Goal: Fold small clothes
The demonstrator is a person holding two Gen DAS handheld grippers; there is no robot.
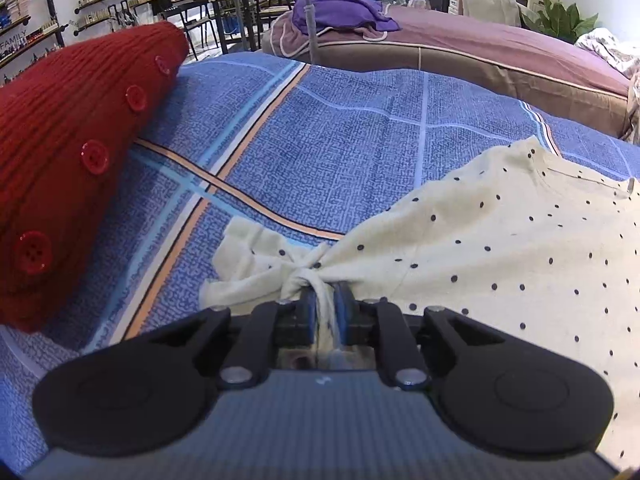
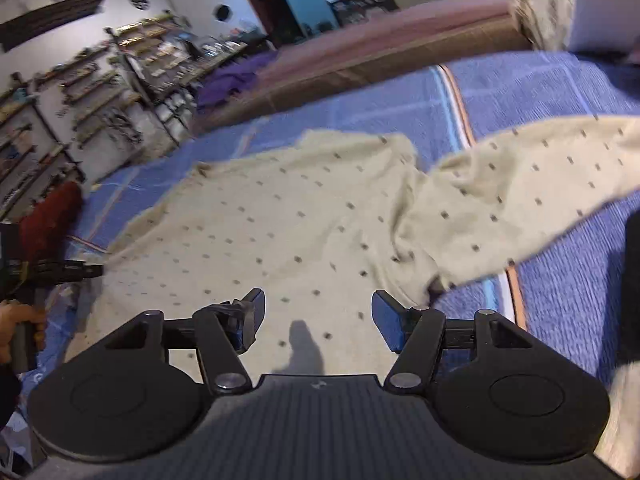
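A cream shirt with dark dots (image 1: 500, 240) lies spread on the blue patterned bedsheet (image 1: 340, 128). My left gripper (image 1: 327, 300) is shut on a bunched sleeve of the shirt, the fabric pinched between its blue pads. In the right wrist view the shirt (image 2: 280, 220) lies flat with one sleeve (image 2: 520, 192) stretched to the right. My right gripper (image 2: 318, 312) is open and empty, hovering over the shirt's lower part. The left gripper (image 2: 76, 270) shows at the shirt's left edge.
A red knitted cardigan with buttons (image 1: 72, 152) lies at the left of the sheet, also seen in the right wrist view (image 2: 52, 216). A brown sofa with a purple cloth (image 1: 340, 12) stands beyond the bed. Shelves line the far wall.
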